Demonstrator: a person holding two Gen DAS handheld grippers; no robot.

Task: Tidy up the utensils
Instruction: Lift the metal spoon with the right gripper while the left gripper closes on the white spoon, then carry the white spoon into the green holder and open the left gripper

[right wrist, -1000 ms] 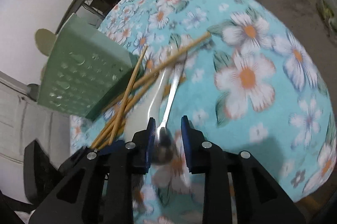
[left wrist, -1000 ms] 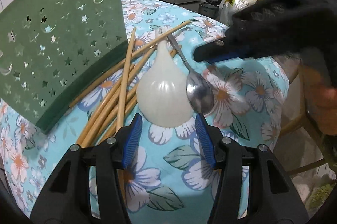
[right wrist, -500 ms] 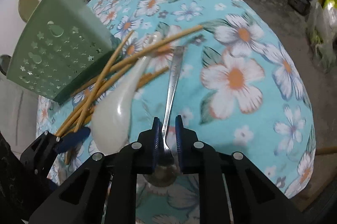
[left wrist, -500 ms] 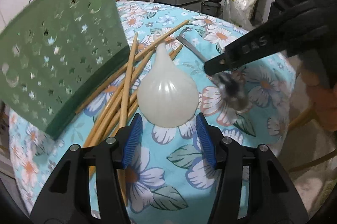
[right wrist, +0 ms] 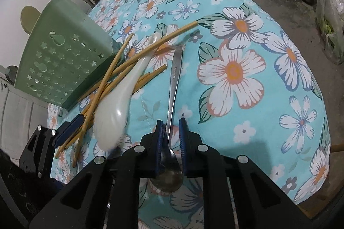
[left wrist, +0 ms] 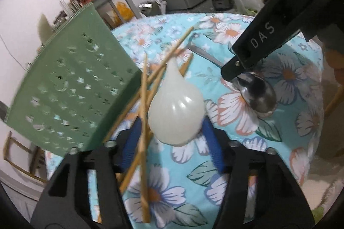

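The metal spoon (right wrist: 173, 87) lies on the floral tablecloth (right wrist: 268, 100), its neck between the right gripper (right wrist: 171, 130), whose jaws have just been closing and now look clamped on it. The white ceramic spoon (left wrist: 175, 106) sits between the left gripper (left wrist: 172, 132)'s parted jaws, resting on tangled chopsticks (left wrist: 144, 112). Nothing looks sorted yet; the green perforated holder (right wrist: 60, 65) lies tipped over beside the pile, with chopsticks crossing the ceramic spoon's handle.
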